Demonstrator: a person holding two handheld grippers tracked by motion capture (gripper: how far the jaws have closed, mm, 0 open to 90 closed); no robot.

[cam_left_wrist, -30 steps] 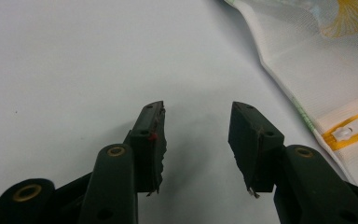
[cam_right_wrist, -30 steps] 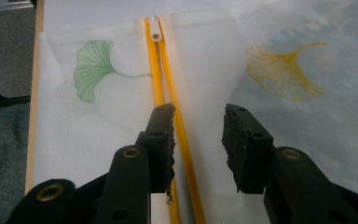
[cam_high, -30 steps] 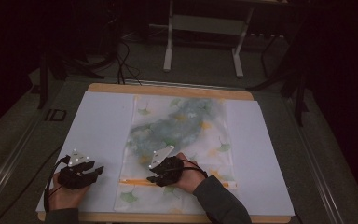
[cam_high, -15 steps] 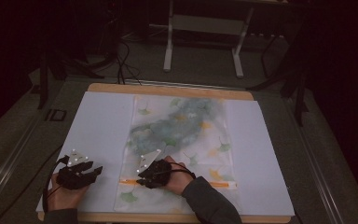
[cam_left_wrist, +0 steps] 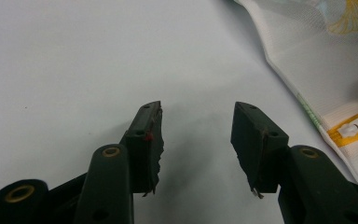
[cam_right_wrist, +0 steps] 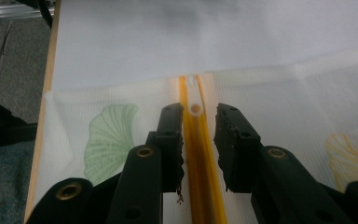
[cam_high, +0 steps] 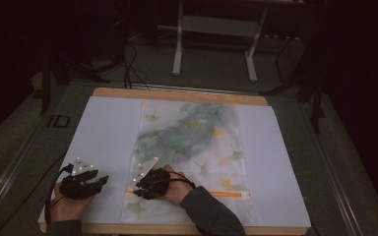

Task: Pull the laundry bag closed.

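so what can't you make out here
- Zip slider: right gripper view, its tab is too small and washed out to read.
- Right gripper: high view, dim and small, so the jaw gap is lost.
- Bag: left gripper view, cut off by the right and top edges.
- Whether the zip is shut: too fine.

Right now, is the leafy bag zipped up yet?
Hard to tell how much is zipped. The leafy bag already lies flat on the white sheet. The right tool has just been closing around the orange zipper strip, with the slider just ahead. The left tool waits open over the sheet.
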